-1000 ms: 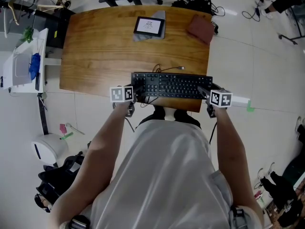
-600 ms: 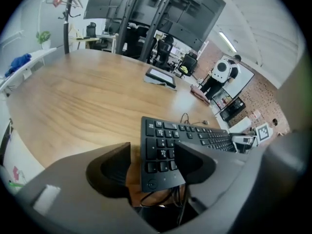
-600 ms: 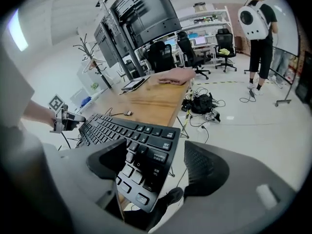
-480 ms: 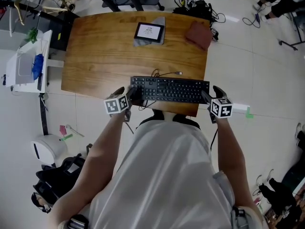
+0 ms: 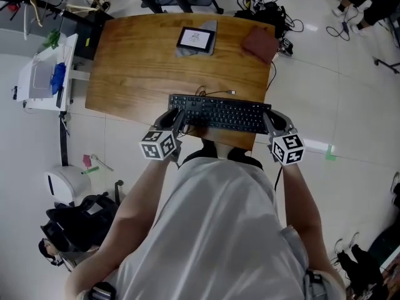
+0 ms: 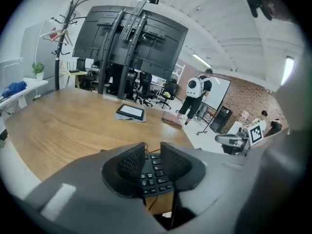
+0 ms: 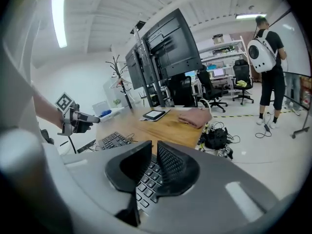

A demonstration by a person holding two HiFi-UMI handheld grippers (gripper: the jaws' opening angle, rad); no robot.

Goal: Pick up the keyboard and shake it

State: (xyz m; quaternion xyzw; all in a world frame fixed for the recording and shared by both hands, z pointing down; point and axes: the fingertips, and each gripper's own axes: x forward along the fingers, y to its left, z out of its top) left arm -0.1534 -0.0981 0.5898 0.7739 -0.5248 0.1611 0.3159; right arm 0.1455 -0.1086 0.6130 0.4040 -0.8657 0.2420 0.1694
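Black keyboard (image 5: 220,113) ends now sit inside our left gripper (image 5: 174,121) and right gripper (image 5: 270,122), both closing from wide-spread to pinch it, so we judge lifting comes next.

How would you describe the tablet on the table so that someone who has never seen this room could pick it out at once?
Find the wooden table. Beyond the black keyboard at its near edge, close to the far edge, the tablet lies flat on a grey mat. Unlike the reddish-brown cloth to its right, it is a dark-framed rectangle with a pale screen.
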